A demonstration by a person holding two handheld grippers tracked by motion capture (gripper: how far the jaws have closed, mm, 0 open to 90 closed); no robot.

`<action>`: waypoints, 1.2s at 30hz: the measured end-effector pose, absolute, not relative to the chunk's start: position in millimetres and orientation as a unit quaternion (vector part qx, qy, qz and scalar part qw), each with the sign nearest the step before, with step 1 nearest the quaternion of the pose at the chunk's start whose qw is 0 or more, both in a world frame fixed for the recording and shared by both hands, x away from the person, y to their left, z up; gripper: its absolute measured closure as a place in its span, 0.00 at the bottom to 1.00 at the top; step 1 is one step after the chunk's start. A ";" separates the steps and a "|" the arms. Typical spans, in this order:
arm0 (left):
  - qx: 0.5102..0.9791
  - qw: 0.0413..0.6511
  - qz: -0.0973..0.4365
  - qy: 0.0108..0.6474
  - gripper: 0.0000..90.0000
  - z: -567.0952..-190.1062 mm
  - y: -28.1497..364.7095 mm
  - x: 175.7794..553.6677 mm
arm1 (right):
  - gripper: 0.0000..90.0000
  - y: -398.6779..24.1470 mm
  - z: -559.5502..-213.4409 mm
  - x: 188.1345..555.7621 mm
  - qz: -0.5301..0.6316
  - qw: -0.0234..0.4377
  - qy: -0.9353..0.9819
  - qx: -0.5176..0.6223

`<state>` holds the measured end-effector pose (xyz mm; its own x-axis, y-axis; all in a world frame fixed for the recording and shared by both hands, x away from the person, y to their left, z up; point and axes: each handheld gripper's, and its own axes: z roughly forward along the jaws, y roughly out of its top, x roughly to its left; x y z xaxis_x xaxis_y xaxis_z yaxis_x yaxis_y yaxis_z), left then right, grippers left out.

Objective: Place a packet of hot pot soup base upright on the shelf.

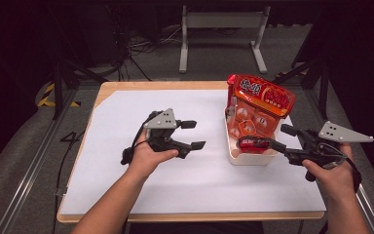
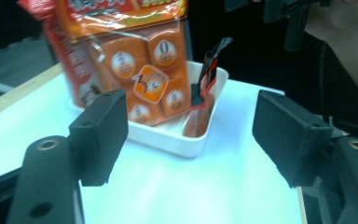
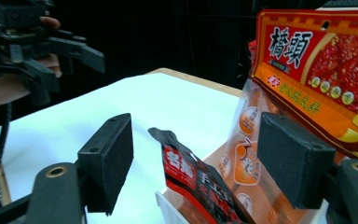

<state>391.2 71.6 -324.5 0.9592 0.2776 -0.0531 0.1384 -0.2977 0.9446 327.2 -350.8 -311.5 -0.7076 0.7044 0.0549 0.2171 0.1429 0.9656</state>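
Sachet (image 3: 200,186) stands in the white tray (image 1: 253,158), seemingly untouched between the spread right gripper (image 1: 268,139); left gripper (image 1: 195,134) spread too.

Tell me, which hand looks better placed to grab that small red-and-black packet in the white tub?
Probably the right. The right gripper already has its open jaws on either side of the small packet in the white tub. The left gripper, also open, is apart from it over the white sheet.
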 end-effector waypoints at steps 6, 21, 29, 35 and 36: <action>0.793 0.578 0.096 0.166 0.24 -327.8 106.6 380.7 | 0.30 -356.9 -318.1 330.1 0.563 0.219 0.729 0.322; 0.789 0.560 0.119 0.221 0.19 -362.1 168.2 372.1 | 0.29 -362.8 -343.3 335.3 0.553 0.224 0.729 0.336; 0.775 0.566 0.146 0.240 0.20 -378.9 186.5 366.4 | 0.28 -364.2 -350.0 340.5 0.555 0.222 0.726 0.340; 0.783 0.551 0.125 0.260 0.21 -400.4 186.7 369.2 | 0.28 -365.2 -354.0 341.3 0.553 0.217 0.728 0.343; 0.786 0.548 0.123 0.260 0.21 -401.2 186.3 369.9 | 0.28 -365.0 -354.0 341.3 0.553 0.216 0.728 0.343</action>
